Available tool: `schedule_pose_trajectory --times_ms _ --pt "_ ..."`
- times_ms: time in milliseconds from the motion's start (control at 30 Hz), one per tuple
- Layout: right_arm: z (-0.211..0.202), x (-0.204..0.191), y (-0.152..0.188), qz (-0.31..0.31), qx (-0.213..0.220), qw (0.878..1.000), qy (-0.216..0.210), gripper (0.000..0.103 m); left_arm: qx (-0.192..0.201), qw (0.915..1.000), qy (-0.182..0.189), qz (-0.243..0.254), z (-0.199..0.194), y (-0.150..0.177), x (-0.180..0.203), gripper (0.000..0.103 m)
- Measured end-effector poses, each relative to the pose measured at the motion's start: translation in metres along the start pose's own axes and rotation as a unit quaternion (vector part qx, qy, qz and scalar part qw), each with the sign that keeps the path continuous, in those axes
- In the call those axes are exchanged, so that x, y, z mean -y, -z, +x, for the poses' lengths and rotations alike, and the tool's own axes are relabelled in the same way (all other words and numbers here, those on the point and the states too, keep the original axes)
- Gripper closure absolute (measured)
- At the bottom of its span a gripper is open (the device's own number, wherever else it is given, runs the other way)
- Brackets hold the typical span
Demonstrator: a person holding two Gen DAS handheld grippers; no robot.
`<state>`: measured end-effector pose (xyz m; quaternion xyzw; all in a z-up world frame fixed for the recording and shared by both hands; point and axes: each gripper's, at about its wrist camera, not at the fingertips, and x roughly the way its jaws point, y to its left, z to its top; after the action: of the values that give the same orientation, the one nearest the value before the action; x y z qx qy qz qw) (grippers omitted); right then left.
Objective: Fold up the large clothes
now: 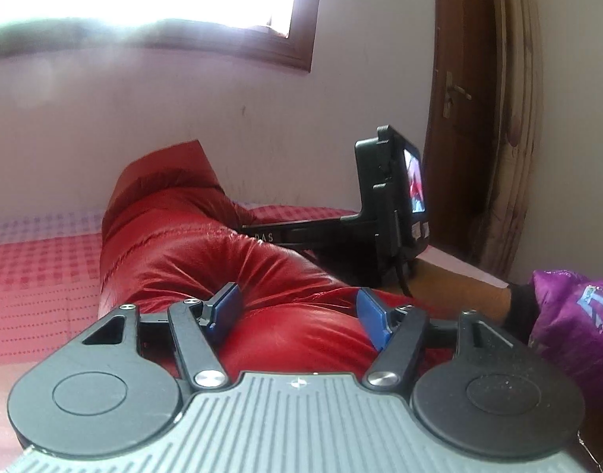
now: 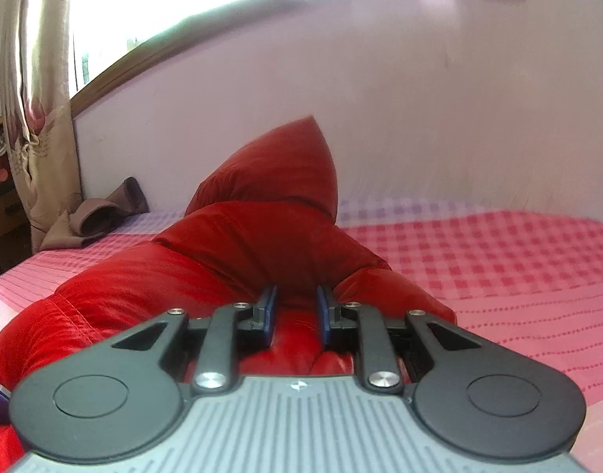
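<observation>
A shiny red puffer jacket [image 1: 191,252] lies bunched on the bed, with its hood standing up against the wall. My left gripper [image 1: 297,311] is open, its blue pads wide apart over a puffy fold of the jacket. In the right wrist view the jacket [image 2: 262,236] fills the middle, and my right gripper [image 2: 296,315] is partly open with its pads set around a bulge of the red fabric, not clamped on it. The right gripper's body and camera [image 1: 396,205] show in the left wrist view, just right of the jacket.
The bed has a red and pink checked sheet [image 2: 498,260]. A white wall runs behind it, with a window above. A brown cloth [image 2: 100,216] lies at the bed's far left by a curtain [image 2: 37,79]. A wooden door [image 1: 459,98] stands right. The person's purple sleeve [image 1: 573,315] is near.
</observation>
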<state>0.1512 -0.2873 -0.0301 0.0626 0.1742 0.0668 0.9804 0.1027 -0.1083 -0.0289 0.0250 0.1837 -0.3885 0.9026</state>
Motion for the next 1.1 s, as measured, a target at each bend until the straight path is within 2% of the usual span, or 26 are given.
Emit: schedule_pose_trajectory --times_ms 333,500,867,967,1033,1100 --pt "0.003 -0.024 0.008 -0.064 0.026 0.996 0.051 0.083 -0.002 0.9999 0.013 -0.01 0.007 0.016 -0.017 0.036" --pt "0.008 -0.027 0.009 -0.077 0.017 0.995 0.059 0.083 -0.011 0.9996 0.018 -0.02 0.014 0.015 -0.02 0.036" --pt "0.011 -0.028 0.007 -0.088 0.009 0.994 0.068 0.082 -0.018 0.9998 0.006 -0.006 0.018 0.014 -0.014 0.037" --pt "0.01 -0.025 0.004 -0.078 0.008 0.995 0.058 0.082 -0.022 0.9998 0.002 0.005 0.019 0.014 -0.01 0.034" --pt "0.004 -0.018 0.003 -0.059 0.011 0.997 0.041 0.081 -0.025 0.9994 -0.004 0.022 0.02 0.014 -0.004 0.03" --pt "-0.001 -0.009 -0.005 -0.041 -0.004 0.999 0.015 0.08 -0.028 0.999 -0.005 0.035 0.022 0.014 -0.001 0.025"
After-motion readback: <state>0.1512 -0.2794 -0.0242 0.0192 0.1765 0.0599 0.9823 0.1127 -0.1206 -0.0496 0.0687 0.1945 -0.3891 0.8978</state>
